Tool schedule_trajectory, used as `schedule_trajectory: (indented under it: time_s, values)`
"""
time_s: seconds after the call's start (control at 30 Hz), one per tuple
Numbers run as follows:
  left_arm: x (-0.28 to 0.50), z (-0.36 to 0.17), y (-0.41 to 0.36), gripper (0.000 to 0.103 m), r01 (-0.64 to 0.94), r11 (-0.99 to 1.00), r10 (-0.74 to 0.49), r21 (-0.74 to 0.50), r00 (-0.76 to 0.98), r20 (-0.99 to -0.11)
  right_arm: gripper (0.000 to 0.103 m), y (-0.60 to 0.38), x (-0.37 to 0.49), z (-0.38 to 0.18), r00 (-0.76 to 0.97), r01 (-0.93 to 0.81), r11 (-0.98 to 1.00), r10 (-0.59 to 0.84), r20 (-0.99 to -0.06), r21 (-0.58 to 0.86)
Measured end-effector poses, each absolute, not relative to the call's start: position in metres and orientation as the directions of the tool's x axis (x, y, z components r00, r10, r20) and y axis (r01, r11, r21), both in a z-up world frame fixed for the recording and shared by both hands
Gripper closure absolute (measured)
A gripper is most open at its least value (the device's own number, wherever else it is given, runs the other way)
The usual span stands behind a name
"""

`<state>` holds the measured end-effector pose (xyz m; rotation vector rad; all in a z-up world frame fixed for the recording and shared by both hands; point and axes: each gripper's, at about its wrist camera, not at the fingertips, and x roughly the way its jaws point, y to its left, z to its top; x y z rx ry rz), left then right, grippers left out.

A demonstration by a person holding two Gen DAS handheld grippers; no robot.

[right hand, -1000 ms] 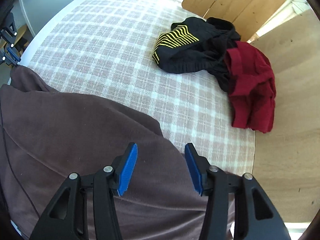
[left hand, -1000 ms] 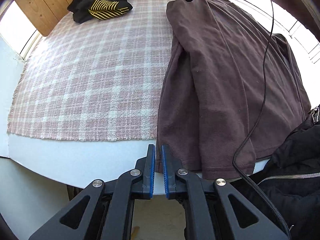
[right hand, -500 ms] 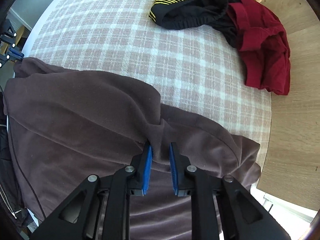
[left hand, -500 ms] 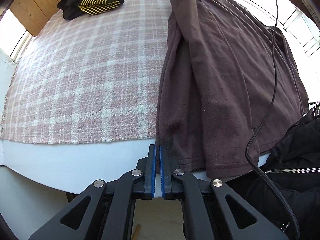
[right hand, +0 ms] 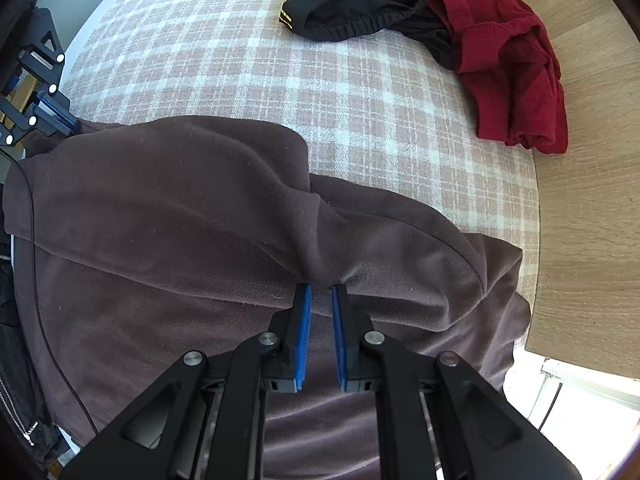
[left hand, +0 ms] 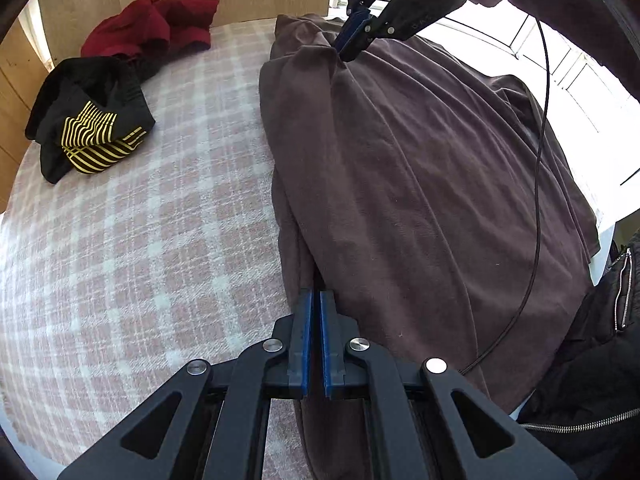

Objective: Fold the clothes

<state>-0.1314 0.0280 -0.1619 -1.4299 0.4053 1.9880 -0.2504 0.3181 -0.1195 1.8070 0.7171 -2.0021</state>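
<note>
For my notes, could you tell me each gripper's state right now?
Left gripper: shut on the brown garment edge.
Right gripper: closing on a pinched fold of it.

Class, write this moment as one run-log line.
phase: grasping | left gripper: shut on brown garment edge | right gripper: closing, pinching garment fold | unfolded: black-yellow garment, red garment

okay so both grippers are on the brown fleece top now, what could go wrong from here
1. The right gripper, jaws closing, pinches only a small bunched ridge of the brown fleece top; it could slip out when lifted.
2. The left gripper is shut at the fleece's thick folded edge, perhaps catching a single layer.
3. The black cable draped across the fleece may snag in the fold.
</note>
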Motion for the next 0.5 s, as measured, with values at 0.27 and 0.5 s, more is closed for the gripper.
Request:
schedule_trajectory:
  time_s: [0.27, 0.5]
  values:
    - [-0.140, -0.167, 0.029, 0.099, -0.669, -0.736, 0.298, -0.108, -0.177, -0.938, 0.048, 0.317, -0.248, -0.100, -0.248, 0.596, -0.783, 0.033, -0.968, -0.179]
    - [-0.136, -0.167, 0.031, 0.098, -0.665, -0.738, 0.297, -0.115, -0.167, -0.940, 0.050, 0.296, -0.281, -0.120, -0.165, 0.609, -0.788, -0.019, -0.986, -0.087]
